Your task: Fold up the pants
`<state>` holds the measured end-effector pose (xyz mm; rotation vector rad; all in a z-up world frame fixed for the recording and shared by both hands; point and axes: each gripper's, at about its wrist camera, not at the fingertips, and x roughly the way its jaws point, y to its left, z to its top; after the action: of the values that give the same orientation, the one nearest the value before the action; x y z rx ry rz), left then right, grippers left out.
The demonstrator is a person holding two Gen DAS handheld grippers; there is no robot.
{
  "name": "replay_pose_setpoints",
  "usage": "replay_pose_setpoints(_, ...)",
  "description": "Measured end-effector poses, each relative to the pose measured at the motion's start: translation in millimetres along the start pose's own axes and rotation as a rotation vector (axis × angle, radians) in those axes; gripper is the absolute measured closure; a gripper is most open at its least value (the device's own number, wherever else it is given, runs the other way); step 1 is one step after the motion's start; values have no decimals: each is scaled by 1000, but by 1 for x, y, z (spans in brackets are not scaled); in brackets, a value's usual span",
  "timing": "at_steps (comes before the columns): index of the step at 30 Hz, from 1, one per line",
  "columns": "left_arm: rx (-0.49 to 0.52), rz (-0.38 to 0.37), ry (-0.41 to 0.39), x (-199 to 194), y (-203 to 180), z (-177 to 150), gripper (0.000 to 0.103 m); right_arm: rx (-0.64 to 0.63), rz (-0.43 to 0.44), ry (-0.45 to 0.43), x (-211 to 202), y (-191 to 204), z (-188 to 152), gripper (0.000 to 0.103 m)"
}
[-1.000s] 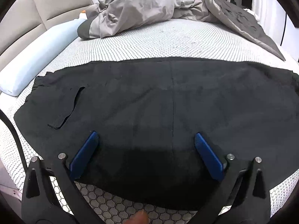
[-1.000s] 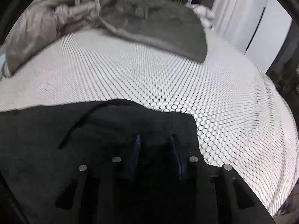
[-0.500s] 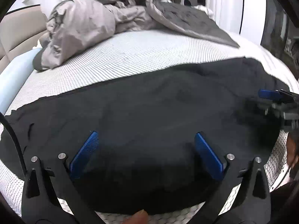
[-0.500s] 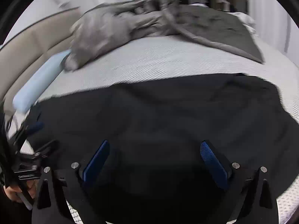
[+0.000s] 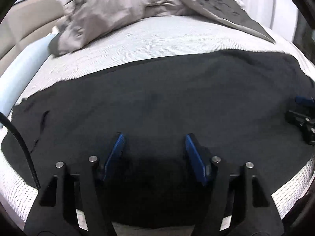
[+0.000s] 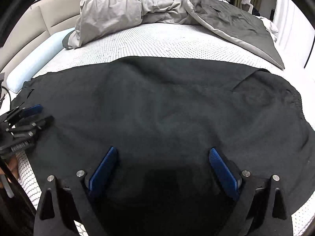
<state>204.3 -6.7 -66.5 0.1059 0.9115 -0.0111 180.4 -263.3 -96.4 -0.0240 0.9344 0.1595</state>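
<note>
The bed (image 6: 177, 45) fills both views, and its white dotted mattress carries the black pants (image 6: 167, 108), which lie flat across the middle and lower part of each frame. A grey duvet (image 6: 137, 5) is piled at the top of the frames, and a pale blue pillow (image 6: 37, 63) lies at the upper left.

The step in hand seems to be taking the near edge of the pants, one hand at each side, to fold the cloth over. To do it well, I think both tongs should go down to the same edge and take only the layers that must travel, and then lift together so the fold line stays straight and no wrinkle is pulled in.

The right tongs (image 6: 163, 169) stand wide apart above the dark cloth at the bottom of the right view; they grip nothing, and I cannot tell if the tips touch the fabric. The left tongs (image 5: 154, 157) are closing, about half apart, with pants cloth under them but not yet pinched between the blue pads (image 5: 115, 153).
</note>
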Motion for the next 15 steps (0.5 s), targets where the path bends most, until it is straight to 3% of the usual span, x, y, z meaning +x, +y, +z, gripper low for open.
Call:
replay_pose_setpoints(7,-124,115,10,-4,98,-4,39,-7,0,16,6,-4,7,6)
replay_pose_setpoints(11,-163,123,-10,-8,154,-8,39,-10,1,21,8,-4,7,5)
replay_pose_setpoints(15,-197,160,-2,-1,190,-17,24,-16,0,25,8,-3,7,4)
